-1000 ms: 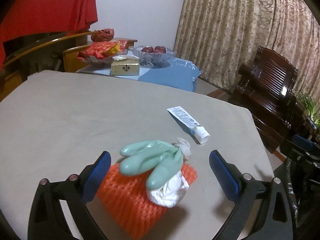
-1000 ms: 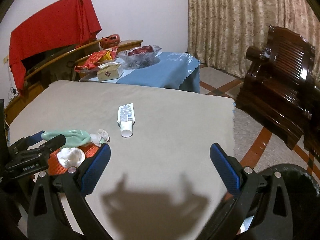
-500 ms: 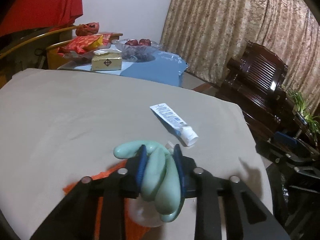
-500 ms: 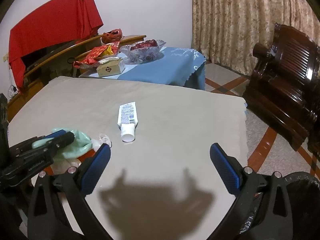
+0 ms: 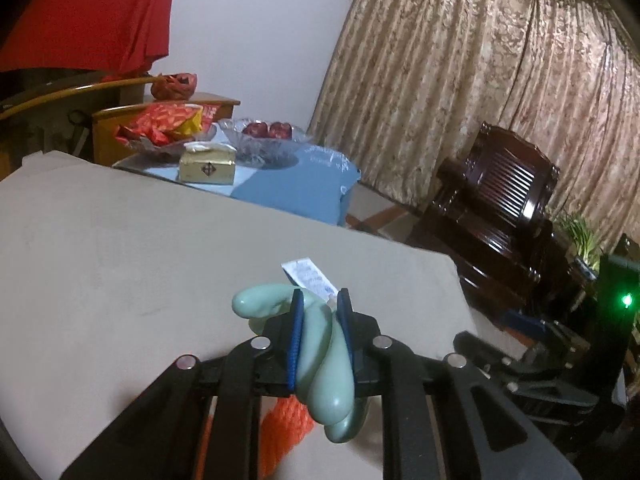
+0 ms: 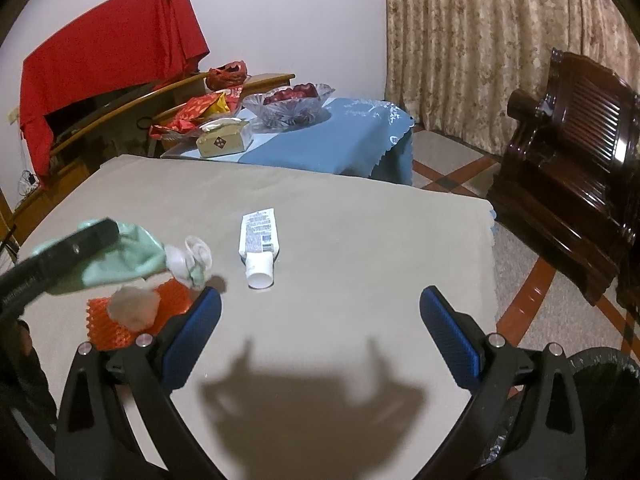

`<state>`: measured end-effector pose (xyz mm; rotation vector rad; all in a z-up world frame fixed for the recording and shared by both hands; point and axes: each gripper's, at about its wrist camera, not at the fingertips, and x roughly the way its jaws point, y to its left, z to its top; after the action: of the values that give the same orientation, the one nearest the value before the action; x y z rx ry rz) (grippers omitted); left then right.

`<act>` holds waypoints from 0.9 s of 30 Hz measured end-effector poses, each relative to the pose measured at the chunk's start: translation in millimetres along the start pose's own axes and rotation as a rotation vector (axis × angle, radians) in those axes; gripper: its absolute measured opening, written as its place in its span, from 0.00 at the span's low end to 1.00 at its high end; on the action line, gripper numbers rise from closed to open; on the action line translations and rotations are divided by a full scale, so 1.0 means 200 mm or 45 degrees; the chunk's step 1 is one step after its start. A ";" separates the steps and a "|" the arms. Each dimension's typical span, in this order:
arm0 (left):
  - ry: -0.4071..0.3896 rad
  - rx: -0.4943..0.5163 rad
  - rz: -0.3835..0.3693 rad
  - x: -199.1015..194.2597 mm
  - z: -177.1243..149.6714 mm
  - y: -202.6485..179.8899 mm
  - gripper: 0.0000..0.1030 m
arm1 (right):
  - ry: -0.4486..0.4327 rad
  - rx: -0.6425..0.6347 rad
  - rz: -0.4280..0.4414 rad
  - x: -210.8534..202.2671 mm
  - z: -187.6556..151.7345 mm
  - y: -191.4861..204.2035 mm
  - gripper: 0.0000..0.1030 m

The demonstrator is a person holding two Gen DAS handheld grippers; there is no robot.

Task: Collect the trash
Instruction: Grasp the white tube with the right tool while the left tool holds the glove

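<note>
L gripper (image 5: 319, 322) pinching green rubber glove (image 5: 324, 364), lifted over table's near-L edge | R gripper (image 6: 320, 316) spread, empty | toothpaste tube (image 6: 259, 242) mid-table, long axis near-far, cap toward R fingers; R nearer

Mint-green glove (image 5: 324, 364), orange mesh (image 6: 106, 326), floral beige curtain (image 5: 480, 92).

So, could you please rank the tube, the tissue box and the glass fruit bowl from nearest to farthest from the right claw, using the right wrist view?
1. Tube: on the beige table, just ahead of the right claw.
2. Tissue box: side table, left.
3. Glass fruit bowl: behind the box.
</note>
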<state>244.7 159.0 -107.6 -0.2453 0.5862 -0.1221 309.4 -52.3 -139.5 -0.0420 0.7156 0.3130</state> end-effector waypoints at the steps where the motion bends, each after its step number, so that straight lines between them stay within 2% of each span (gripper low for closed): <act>1: -0.006 -0.004 0.010 0.01 0.01 0.01 0.16 | -0.002 0.002 0.003 0.01 0.01 0.00 0.94; 8: 0.012 -0.031 0.070 0.15 0.04 0.09 0.16 | -0.001 -0.007 0.016 0.17 0.07 0.05 0.94; 13: 0.029 -0.084 0.079 0.21 0.03 0.16 0.16 | 0.049 -0.022 0.035 0.34 0.09 0.12 0.93; 17: 0.018 -0.102 0.078 0.22 0.05 0.19 0.16 | 0.133 -0.049 0.059 0.49 0.07 0.19 0.78; 22: 0.019 -0.104 0.083 0.23 0.06 0.22 0.16 | 0.228 -0.030 0.080 0.65 0.06 0.22 0.66; 25: 0.026 -0.111 0.084 0.25 0.06 0.24 0.16 | 0.276 -0.023 0.111 0.70 0.05 0.23 0.53; 27: 0.030 -0.115 0.084 0.26 0.06 0.25 0.16 | 0.272 -0.032 0.114 0.71 0.05 0.24 0.41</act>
<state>295.7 200.3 -138.5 -0.3119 0.6229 -0.0346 402.7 32.5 -221.1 -0.0682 0.9272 0.4076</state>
